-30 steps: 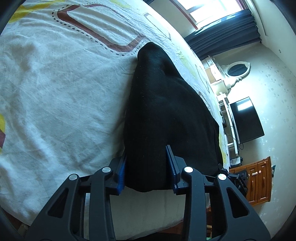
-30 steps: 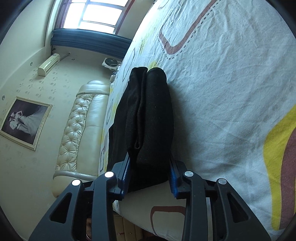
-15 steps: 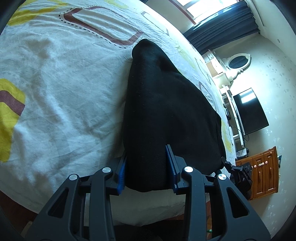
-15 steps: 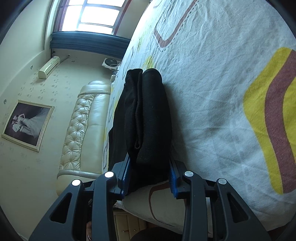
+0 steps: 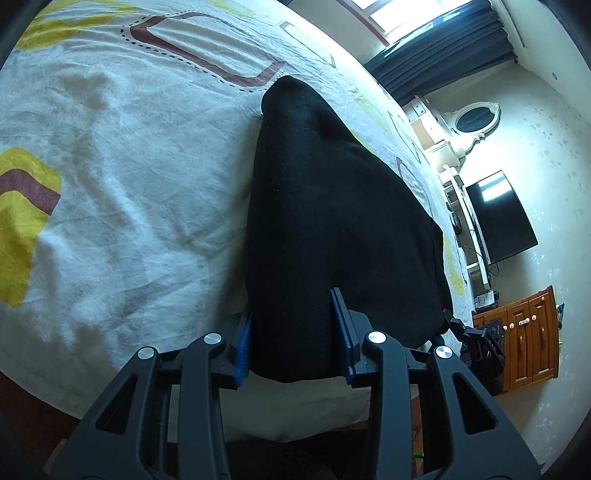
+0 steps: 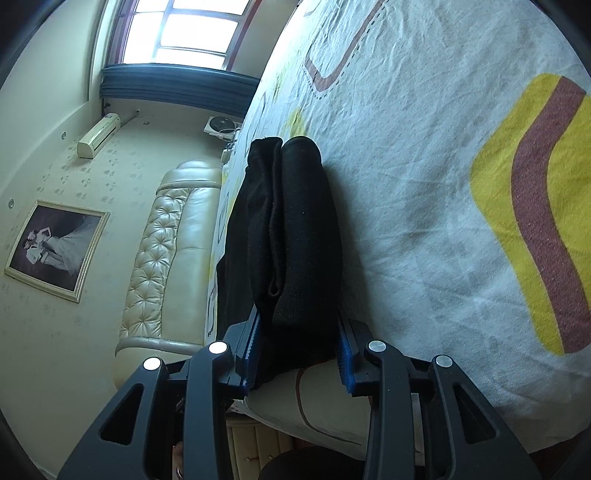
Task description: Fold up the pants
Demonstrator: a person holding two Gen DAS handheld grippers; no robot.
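The black pants (image 5: 332, 221) lie folded in a thick bundle on the white patterned bedsheet (image 5: 110, 166), near the bed's edge. My left gripper (image 5: 293, 338) is shut on one near end of the bundle, its blue pads pressing both sides. My right gripper (image 6: 299, 345) is shut on the other end, where the stacked folded layers of the pants (image 6: 288, 229) show edge-on. The right gripper's body (image 5: 480, 343) shows at the far end of the bundle in the left wrist view.
The bed's front edge (image 5: 314, 413) is just under the left gripper. A wooden cabinet (image 5: 532, 332), a TV (image 5: 500, 218) and a mirror dresser stand beyond the bed. A cream padded headboard (image 6: 166, 258) and a window (image 6: 184, 33) appear in the right wrist view.
Both grippers have carried the held bundle a little across the sheet; the yellow and brown print has come further into view. Both grips are unchanged.
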